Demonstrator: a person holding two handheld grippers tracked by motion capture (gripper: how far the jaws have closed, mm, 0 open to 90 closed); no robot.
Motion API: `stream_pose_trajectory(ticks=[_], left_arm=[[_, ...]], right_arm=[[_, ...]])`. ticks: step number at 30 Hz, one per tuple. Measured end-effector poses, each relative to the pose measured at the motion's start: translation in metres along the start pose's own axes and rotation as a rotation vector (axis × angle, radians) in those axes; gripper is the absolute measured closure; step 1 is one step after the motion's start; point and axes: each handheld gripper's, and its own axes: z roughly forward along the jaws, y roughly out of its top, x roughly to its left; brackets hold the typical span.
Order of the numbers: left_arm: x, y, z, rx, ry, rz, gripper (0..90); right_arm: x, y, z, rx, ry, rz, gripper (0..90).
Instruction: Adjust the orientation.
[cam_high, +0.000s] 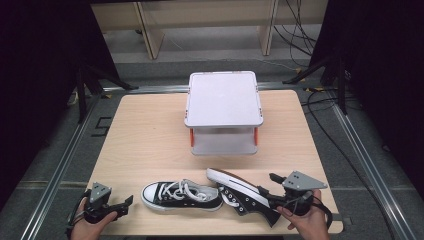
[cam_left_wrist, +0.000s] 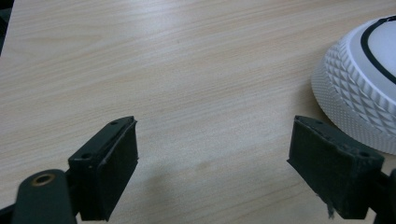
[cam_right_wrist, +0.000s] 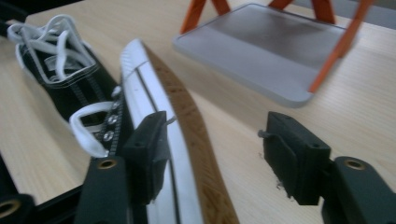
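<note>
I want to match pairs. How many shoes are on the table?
2: an upright shoe near the table's front edge, and a tipped shoe on its side beside it, at the right hand-held gripper.

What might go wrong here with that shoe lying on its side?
The right gripper is open, with one jaw against the tipped shoe and the other off to the side, so closing could push it away rather than grip it. Its loose lace might snag. It could also bump the upright shoe.

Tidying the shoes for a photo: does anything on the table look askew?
Yes. The right shoe lies tipped on its side, brown sole showing, beside the right tongs. The left shoe stands upright.
</note>
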Motion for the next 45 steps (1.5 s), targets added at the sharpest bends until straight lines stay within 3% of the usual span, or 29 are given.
stream_pose_trajectory(ticks=[4, 9, 10, 14, 17, 20, 22, 26, 29, 30, 31, 33, 36, 38, 39, 44, 45], left_arm=[[0.0, 0.0, 0.0, 0.009, 0.003, 0.009, 15.2], [0.0, 0.0, 0.0, 0.002, 0.002, 0.002, 15.2], [0.001, 0.0, 0.0, 0.018, 0.008, 0.02, 15.3], [0.0, -0.001, 0.0, 0.021, 0.009, 0.008, 15.2], [0.001, -0.001, 0.001, 0.016, 0.012, 0.008, 15.2], [0.001, -0.001, 0.001, 0.007, 0.001, -0.005, 15.2], [0.001, -0.001, 0.0, 0.008, 0.007, 0.0, 15.2], [0.001, -0.001, 0.001, 0.013, 0.014, 0.01, 15.2], [0.001, -0.001, 0.001, 0.012, 0.014, 0.006, 15.2], [0.001, -0.001, 0.001, 0.012, 0.014, 0.006, 15.2], [0.001, -0.001, 0.001, 0.007, 0.007, -0.006, 15.2], [0.001, -0.001, 0.001, 0.011, 0.011, -0.001, 15.2], [0.002, -0.002, 0.001, 0.022, 0.013, 0.002, 15.2], [0.002, -0.002, 0.001, 0.017, 0.019, -0.005, 15.2], [0.002, -0.002, 0.002, 0.017, 0.01, -0.002, 15.2], [0.002, -0.002, 0.001, 0.023, 0.012, 0.003, 15.2], [0.002, -0.001, 0.0, 0.025, 0.015, 0.004, 15.2]], right_arm=[[0.01, 0.006, 0.011, 0.033, 0.03, -0.072, 44.9], [0.017, 0.009, 0.019, 0.052, 0.064, -0.049, 43.5], [0.018, 0.01, 0.022, 0.067, 0.069, -0.081, 45.5], [0.024, 0.011, 0.027, 0.094, 0.069, -0.089, 47.1], [0.029, 0.012, 0.031, 0.113, 0.06, -0.15, 52.3], [0.028, 0.012, 0.035, 0.144, 0.049, -0.15, 55.6], [0.026, 0.013, 0.036, 0.152, 0.066, -0.119, 56.3], [0.023, 0.014, 0.036, 0.159, 0.064, -0.109, 56.7], [0.01, 0.015, 0.036, 0.139, 0.086, -0.038, 57.1], [0.01, 0.015, 0.036, 0.139, 0.086, -0.038, 57.1], [0.003, 0.014, 0.034, 0.11, 0.065, 0.002, 60.1], [-0.005, 0.014, 0.031, 0.09, 0.055, 0.034, 62.0], [-0.015, 0.014, 0.031, 0.085, 0.07, 0.099, 62.5], [-0.02, 0.014, 0.031, 0.069, 0.062, 0.098, 63.6], [-0.019, 0.015, 0.03, 0.085, 0.057, 0.126, 63.7], [-0.027, 0.015, 0.032, 0.064, 0.077, 0.105, 65.8], [-0.025, 0.015, 0.03, 0.075, 0.055, 0.165, 66.8]])
